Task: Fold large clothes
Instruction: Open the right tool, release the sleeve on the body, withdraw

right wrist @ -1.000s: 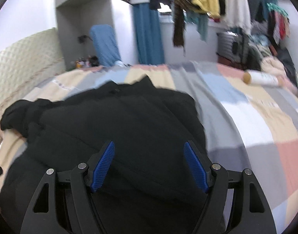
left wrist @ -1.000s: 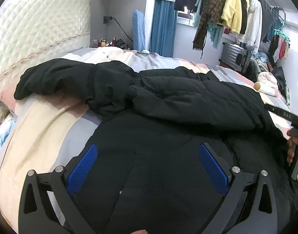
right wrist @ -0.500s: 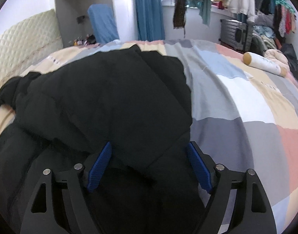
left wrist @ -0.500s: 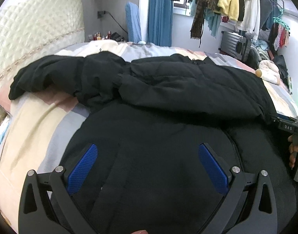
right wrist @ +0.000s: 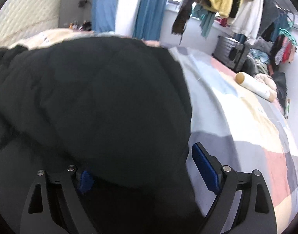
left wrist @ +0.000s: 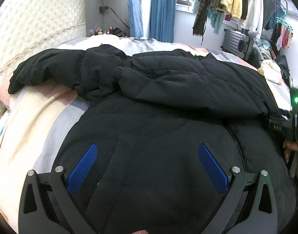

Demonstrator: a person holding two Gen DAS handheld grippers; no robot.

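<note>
Both hand-held grippers are spread wide and grasp nothing. Left hand-held gripper (left wrist: 147, 167) hovers over the lower body of the bulky black padded winter jacket (left wrist: 168, 101), which lies across the bed with the pastel patchwork cover (left wrist: 32, 128). One sleeve lies folded across the jacket's chest, the other trails to the upper left of the frame. Right hand-held gripper (right wrist: 141, 167) straddles the jacket's right edge, thick fabric bulging between its blue-padded fingers (right wrist: 204, 167).

Risks, as I judge them: the puffy fill may spring out of a shallow pinch, and a bite through only the top layer would lift the folded sleeve and undo that fold. The slippery shell could also slide on the bed.

Compared with a second ago, the right view has closed in: the jacket now fills its left and centre and hides the left pad, which then stood clear. The left view has barely changed.
</note>
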